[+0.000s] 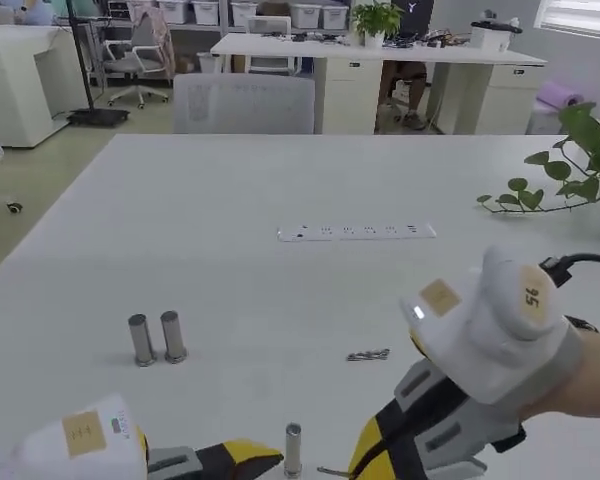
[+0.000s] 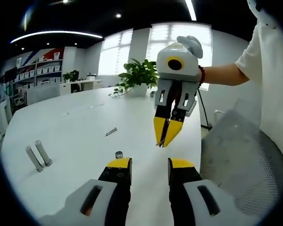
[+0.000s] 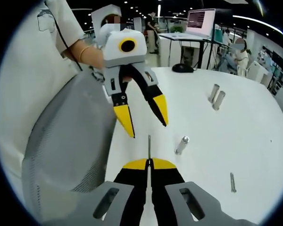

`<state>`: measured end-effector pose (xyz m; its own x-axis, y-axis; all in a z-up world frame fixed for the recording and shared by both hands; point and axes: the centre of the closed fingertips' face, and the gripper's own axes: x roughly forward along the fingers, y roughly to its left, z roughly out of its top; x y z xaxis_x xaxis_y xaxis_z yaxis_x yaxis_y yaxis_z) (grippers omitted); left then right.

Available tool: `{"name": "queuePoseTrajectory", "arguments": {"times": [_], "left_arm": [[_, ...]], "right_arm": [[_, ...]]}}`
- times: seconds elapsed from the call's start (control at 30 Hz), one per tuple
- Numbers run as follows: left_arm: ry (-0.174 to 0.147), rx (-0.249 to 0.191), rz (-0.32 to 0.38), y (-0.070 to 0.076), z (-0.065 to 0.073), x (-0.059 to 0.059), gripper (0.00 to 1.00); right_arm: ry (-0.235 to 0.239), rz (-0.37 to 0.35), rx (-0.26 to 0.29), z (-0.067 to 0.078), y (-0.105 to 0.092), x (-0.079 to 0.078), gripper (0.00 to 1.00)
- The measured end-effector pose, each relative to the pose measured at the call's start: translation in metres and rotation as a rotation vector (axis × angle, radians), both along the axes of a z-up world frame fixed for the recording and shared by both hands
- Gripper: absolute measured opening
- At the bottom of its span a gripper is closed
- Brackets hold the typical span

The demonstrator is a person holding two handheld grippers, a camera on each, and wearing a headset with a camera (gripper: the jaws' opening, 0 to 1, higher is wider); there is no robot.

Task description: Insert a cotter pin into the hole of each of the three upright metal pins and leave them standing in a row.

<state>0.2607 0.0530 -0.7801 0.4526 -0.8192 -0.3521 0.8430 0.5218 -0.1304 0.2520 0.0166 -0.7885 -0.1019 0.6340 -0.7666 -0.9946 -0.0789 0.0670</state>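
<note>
right gripper view: right tool clamps cotter pin | left gripper view: left tool wide

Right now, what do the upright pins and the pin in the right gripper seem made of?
Upright pins: likely bare metal, satin grey, pale sheen down their sides. Cotter pin in the right gripper: probably metal wire, thin, grey; finish too small to tell.
</note>
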Motion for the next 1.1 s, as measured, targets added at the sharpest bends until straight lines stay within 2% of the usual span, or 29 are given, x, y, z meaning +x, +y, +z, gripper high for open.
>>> {"name": "queuePoseTrajectory", "arguments": {"times": [0.07,0.27,0.47,0.63,0.87,0.97,1.1], "left_arm": [[0.016,-0.01,0.016,0.002,-0.001,0.003,0.29],[0.0,-0.004,0.027,0.003,-0.002,0.012,0.29],[0.0,0.01,0.057,0.006,-0.012,0.024,0.29],[0.012,0.018,0.085,0.006,-0.022,0.035,0.29],[0.018,0.025,0.113,0.004,-0.033,0.047,0.29],[0.028,0.025,0.119,0.003,-0.035,0.05,0.29],[0.04,0.033,0.123,0.0,-0.041,0.053,0.27]], "right_arm": [[-0.015,0.004,-0.014,-0.002,-0.001,0.003,0.02],[-0.056,0.004,-0.062,-0.01,-0.005,0.017,0.02],[-0.082,-0.006,-0.106,-0.018,-0.007,0.032,0.02],[-0.087,-0.008,-0.15,-0.026,-0.009,0.042,0.02],[-0.079,-0.001,-0.173,-0.033,-0.009,0.048,0.02],[-0.089,-0.005,-0.21,-0.037,-0.011,0.053,0.02],[-0.086,-0.008,-0.234,-0.039,-0.012,0.057,0.02]]}}
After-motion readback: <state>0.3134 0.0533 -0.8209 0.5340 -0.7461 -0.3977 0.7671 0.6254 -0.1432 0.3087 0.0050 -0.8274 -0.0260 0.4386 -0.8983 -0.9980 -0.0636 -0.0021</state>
